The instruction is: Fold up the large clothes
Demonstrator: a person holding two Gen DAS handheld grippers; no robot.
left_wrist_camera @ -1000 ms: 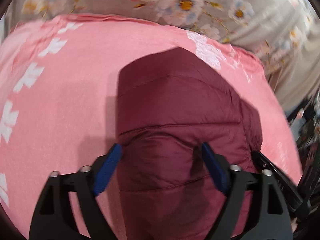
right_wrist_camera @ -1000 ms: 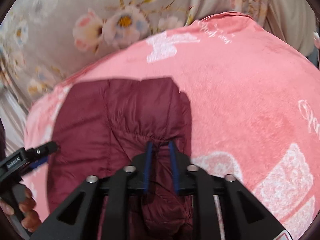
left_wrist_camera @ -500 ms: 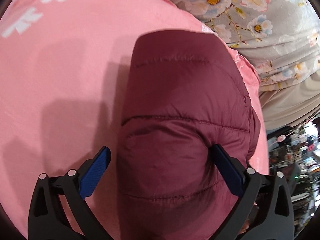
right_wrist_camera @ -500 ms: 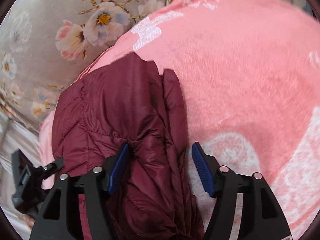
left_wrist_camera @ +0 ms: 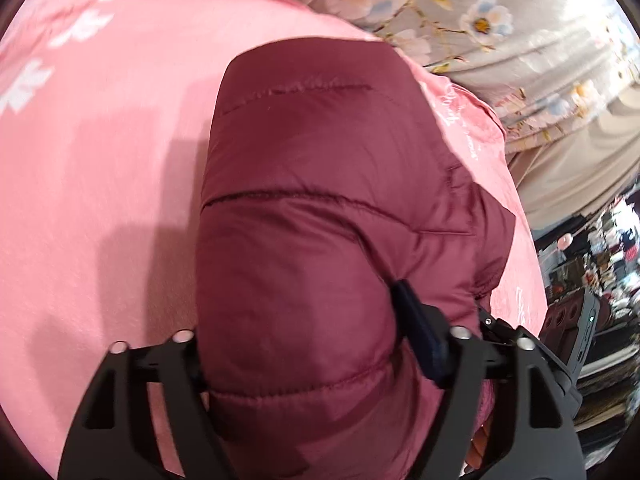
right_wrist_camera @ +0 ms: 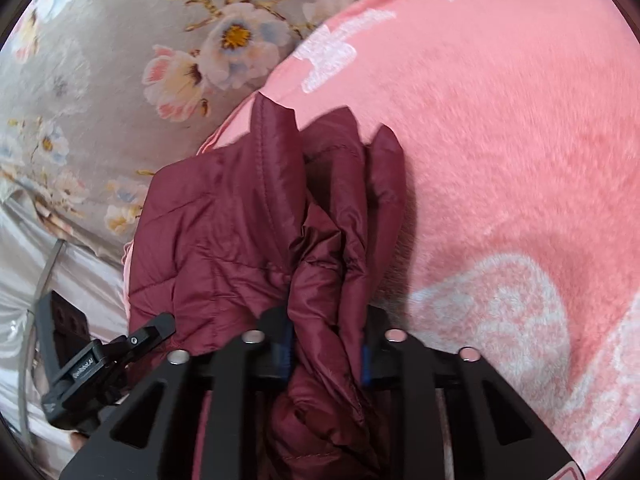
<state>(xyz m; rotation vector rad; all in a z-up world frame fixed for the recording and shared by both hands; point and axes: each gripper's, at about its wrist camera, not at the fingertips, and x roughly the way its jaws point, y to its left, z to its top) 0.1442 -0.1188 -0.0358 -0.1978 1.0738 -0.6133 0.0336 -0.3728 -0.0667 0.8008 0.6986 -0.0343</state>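
Note:
A maroon quilted puffer jacket [left_wrist_camera: 320,160] lies folded on a pink blanket [left_wrist_camera: 100,160]. In the left wrist view its near end bulges up between the fingers of my left gripper [left_wrist_camera: 304,320]. The jaws are closing on it: the blue pad [left_wrist_camera: 416,336] on the right dents the fabric, and the left pad is hidden under the bulge. In the right wrist view my right gripper [right_wrist_camera: 326,344] is closing on a bunched, upright fold of the jacket [right_wrist_camera: 224,232], with both pads pressed against it. The left gripper [right_wrist_camera: 100,356] also shows there, at the jacket's left edge.
The pink blanket [right_wrist_camera: 500,140] with white prints covers the bed. Beyond it lies a grey sheet with flowers [right_wrist_camera: 120,60], which also shows in the left wrist view [left_wrist_camera: 460,20]. A cluttered room [left_wrist_camera: 600,260] shows past the bed's right edge.
Both grippers opened wide around the jacket, then narrowed onto it. The right one now pinches a thicker, bunched fold that stands up higher than before.

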